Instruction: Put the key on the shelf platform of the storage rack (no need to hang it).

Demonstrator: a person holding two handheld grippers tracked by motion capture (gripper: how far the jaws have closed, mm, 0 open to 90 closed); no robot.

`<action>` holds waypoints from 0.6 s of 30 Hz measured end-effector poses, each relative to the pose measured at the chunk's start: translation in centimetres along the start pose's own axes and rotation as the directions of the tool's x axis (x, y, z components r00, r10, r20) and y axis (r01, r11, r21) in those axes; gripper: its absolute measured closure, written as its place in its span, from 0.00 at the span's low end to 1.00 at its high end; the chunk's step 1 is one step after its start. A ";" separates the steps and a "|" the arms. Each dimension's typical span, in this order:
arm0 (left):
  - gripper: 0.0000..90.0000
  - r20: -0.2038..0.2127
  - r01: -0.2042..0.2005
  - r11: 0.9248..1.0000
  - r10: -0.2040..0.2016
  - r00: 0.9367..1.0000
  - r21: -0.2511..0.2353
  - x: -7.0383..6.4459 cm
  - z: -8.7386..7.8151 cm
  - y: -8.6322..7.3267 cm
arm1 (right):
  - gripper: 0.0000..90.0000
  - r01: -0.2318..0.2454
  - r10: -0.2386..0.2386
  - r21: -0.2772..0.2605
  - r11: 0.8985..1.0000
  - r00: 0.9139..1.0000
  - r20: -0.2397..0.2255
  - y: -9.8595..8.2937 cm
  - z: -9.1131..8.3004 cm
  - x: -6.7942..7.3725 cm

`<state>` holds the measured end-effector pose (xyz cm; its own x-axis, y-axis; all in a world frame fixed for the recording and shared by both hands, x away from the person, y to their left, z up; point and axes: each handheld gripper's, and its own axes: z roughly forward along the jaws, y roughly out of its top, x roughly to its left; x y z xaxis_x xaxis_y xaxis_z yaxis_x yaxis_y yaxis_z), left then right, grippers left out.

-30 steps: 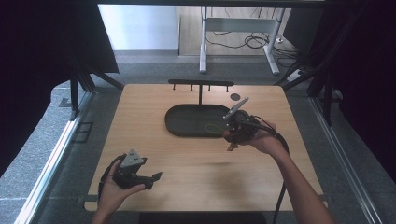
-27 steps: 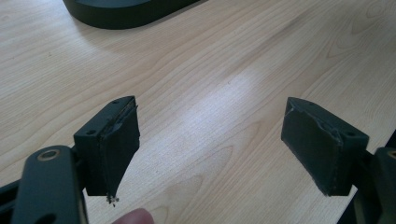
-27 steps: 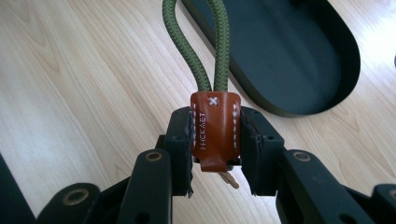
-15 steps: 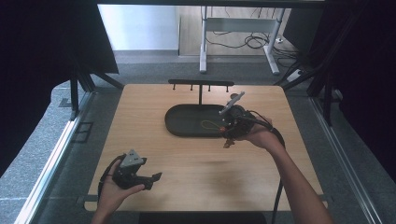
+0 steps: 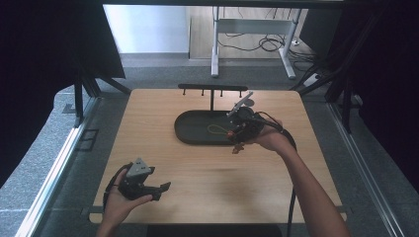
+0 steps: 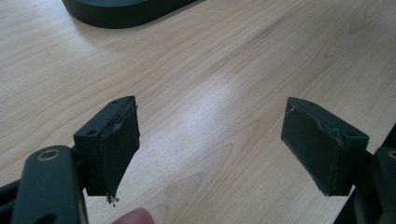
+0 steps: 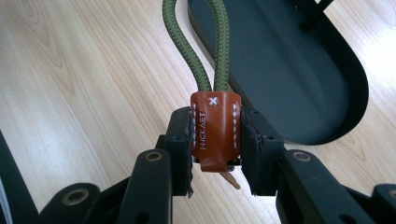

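Since a second ago the right gripper has moved a little toward the far side of the table and now sits at the right end of the dark oval tray; the left gripper has stayed where it was, near the front left corner.

In the right gripper view the right gripper has its jaws closed narrow on a brown leather tab with white stitching and stamped lettering. The tab stands upright between the pads, its top above them. Out of the tab's top, away from the gripper, run two strands of an olive-green cord loop, side by side. From above, the cord loop lies over the tray floor to the left of the jaws, and a bit of the brown tab hangs below the hand. Beyond the gripper, past the tray's far edge, stands a black rack with small pegs.

The left gripper has its jaws wide apart with nothing between them, only bare wooden table under them. The tray's rim lies well ahead of it. A fingertip shows at the bottom edge, just behind the jaws.
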<state>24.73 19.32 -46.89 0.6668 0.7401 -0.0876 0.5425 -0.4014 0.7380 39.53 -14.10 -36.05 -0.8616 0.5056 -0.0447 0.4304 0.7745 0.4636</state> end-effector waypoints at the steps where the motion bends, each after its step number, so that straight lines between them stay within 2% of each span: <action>1: 0.22 0.001 -0.001 1.000 0.001 1.000 0.001 0.0 0.0 0.0 | 0.74 0.000 0.000 0.000 1.000 1.000 0.000 0.0 0.0 0.0; 16: 0.22 0.004 0.004 1.000 -0.004 1.000 -0.003 0.2 0.0 -0.1 | 0.74 -0.007 0.007 0.048 0.999 1.000 -0.004 2.0 2.0 -1.3; 18: 0.22 0.004 0.004 1.000 -0.004 1.000 -0.002 0.2 0.0 -0.1 | 0.74 -0.020 0.021 0.046 0.999 1.000 -0.005 2.2 2.1 -1.4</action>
<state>24.82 19.53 -46.98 0.6665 0.7396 -0.0933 0.5444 -0.3974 0.7387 42.25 -12.32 -36.88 -0.8539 0.5196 -0.0304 0.4598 0.7805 0.4234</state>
